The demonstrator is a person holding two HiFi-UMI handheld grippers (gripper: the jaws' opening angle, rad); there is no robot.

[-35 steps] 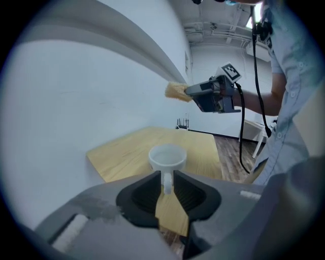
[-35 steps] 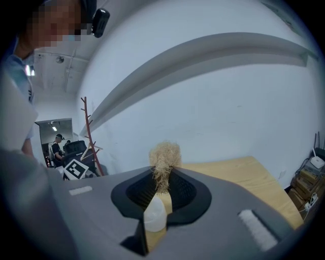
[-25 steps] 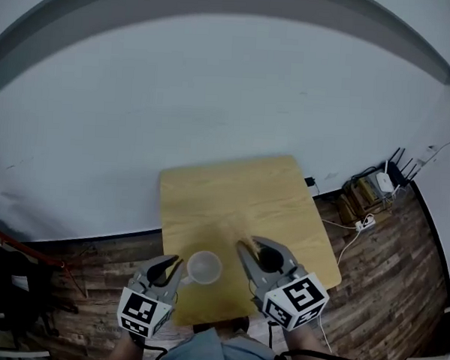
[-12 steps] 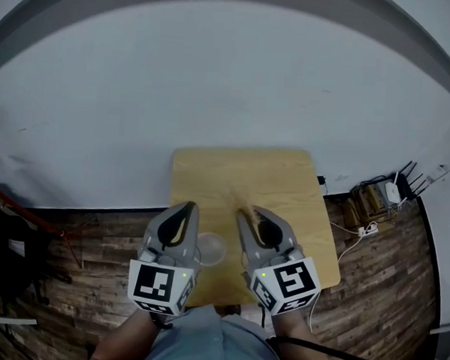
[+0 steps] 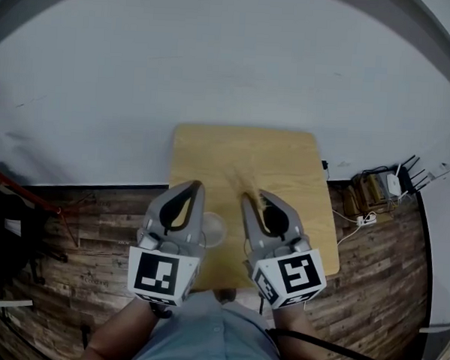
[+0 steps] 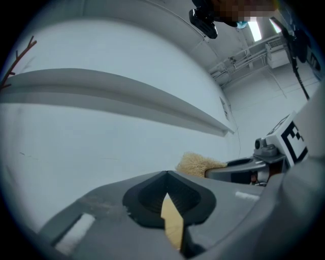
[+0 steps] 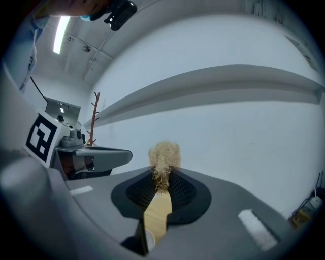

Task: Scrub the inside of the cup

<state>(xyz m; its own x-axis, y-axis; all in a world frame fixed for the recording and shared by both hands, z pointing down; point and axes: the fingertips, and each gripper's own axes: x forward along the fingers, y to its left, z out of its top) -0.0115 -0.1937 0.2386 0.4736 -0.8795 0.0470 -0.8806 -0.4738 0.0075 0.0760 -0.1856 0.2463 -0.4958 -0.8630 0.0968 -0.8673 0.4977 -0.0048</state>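
A small clear cup [image 5: 212,232] stands on the wooden table [image 5: 286,152] near its front edge, partly hidden between my two raised grippers. Above the cup's left side my left gripper [image 5: 194,187] is shut, and the left gripper view shows its jaws [image 6: 166,175] closed with nothing between them. My right gripper [image 5: 256,197] is shut on a tan fibrous scrubber [image 7: 164,155], whose tuft sticks out past the pads. That tuft [image 6: 199,163] also shows in the left gripper view. Both grippers hang apart from the cup, and a sliver of its rim [image 7: 148,238] shows below the right jaws.
A plain white wall fills the far side. Dark wooden floor [image 5: 95,221] surrounds the table. Cables, a power strip and boxes [image 5: 375,195] lie at the right. A thin red stand [image 5: 28,195] is at the left.
The left gripper's jaws have closed, and both grippers have come up toward the head camera. The cup, plainly seen before, is now partly covered by the left gripper.
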